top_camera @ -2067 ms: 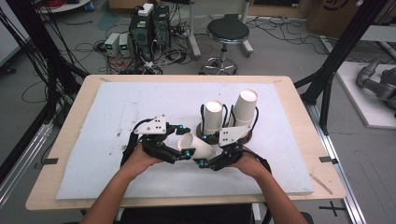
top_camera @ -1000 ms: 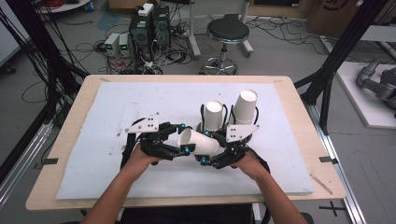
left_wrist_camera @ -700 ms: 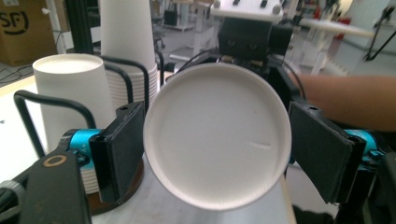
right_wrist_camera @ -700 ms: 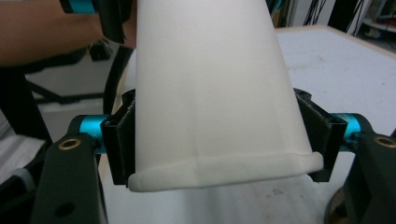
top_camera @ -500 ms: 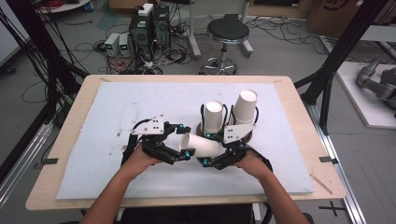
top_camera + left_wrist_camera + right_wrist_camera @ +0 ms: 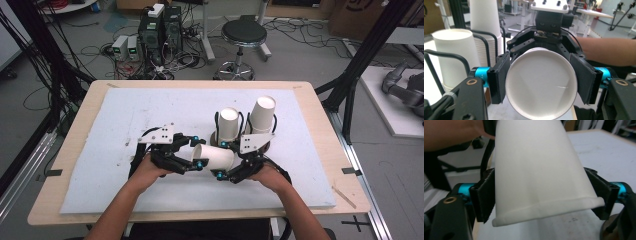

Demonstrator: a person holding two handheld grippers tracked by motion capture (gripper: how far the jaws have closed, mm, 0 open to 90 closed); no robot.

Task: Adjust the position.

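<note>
A white paper cup lies sideways above the tabletop. The left gripper and right gripper both clamp it, probably for a handover or to pull nested cups apart.

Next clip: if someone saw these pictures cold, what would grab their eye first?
Probably the white paper cup lying sideways in mid-table, clamped near its rim by the right hand-held gripper, with the left hand-held gripper at its other end. Just behind stand two tall stacks of cups in a black wire holder.
</note>
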